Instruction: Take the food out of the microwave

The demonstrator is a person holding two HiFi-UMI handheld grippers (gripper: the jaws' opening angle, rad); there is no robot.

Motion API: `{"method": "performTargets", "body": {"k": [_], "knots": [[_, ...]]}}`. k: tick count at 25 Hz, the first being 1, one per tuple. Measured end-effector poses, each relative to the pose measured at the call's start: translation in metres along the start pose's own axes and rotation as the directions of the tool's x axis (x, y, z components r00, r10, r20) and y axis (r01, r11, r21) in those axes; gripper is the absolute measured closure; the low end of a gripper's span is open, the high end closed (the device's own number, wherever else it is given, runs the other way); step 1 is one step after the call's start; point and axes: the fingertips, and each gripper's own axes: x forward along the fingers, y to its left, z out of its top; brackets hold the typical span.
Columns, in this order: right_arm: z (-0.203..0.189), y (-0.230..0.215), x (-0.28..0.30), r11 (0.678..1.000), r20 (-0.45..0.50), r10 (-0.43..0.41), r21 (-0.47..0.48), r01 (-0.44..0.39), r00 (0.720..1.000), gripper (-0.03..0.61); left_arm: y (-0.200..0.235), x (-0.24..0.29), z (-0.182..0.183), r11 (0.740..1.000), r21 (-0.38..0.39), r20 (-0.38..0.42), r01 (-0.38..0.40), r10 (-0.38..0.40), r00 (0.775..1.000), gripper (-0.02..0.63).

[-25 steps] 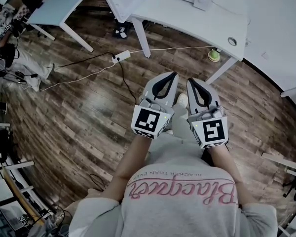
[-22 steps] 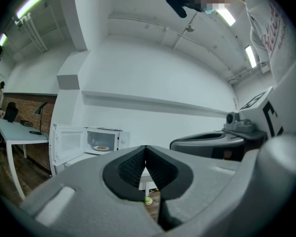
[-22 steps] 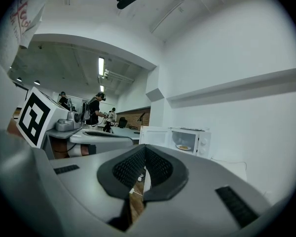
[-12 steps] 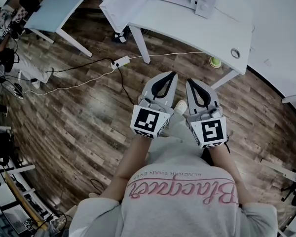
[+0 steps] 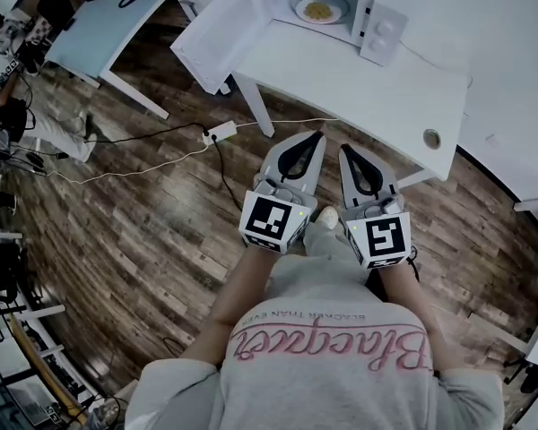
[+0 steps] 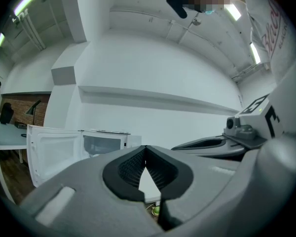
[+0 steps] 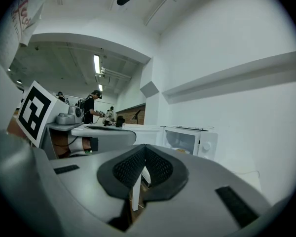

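Note:
A white microwave [image 5: 341, 7] stands on a white table [image 5: 359, 79] at the top of the head view, its door [image 5: 220, 34] swung open to the left. Inside it lies a plate of yellowish food [image 5: 320, 10]. My left gripper [image 5: 317, 135] and right gripper [image 5: 344, 149] are held side by side over the wooden floor, short of the table's near edge, both shut and empty. The left gripper view shows the microwave [image 6: 102, 144] ahead beyond the shut left gripper [image 6: 145, 149]. In the right gripper view the microwave [image 7: 190, 141] stands past the shut right gripper [image 7: 144, 147].
A power strip [image 5: 220, 133] with cables lies on the floor left of the table leg [image 5: 254, 106]. A second desk [image 5: 108, 16] stands at the far left. People stand at the left edge. A green ball [image 6: 156, 210] lies under the table.
The table and microwave have come closer and lower in the head view as the person walks toward them. Both grippers stay side by side and shut.

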Motion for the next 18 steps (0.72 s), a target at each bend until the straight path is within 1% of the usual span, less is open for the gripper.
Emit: {"method": "performTargets", "body": {"k": [10,18], "knots": [[0.004,-0.055,0.077,0.998,-0.007,0.061,0.001,-0.061,0.998,0.568,0.052,0.083,0.007,0.999,0.003,0.003,-0.036,0.036,0.999,0.607],[-0.009,-0.084,0.112,0.995,-0.034,0.094,0.016,-0.094,0.995,0.568,0.073,0.127,-0.01,0.998,-0.021,-0.029,-0.06,0.06,0.998,0.607]]}}
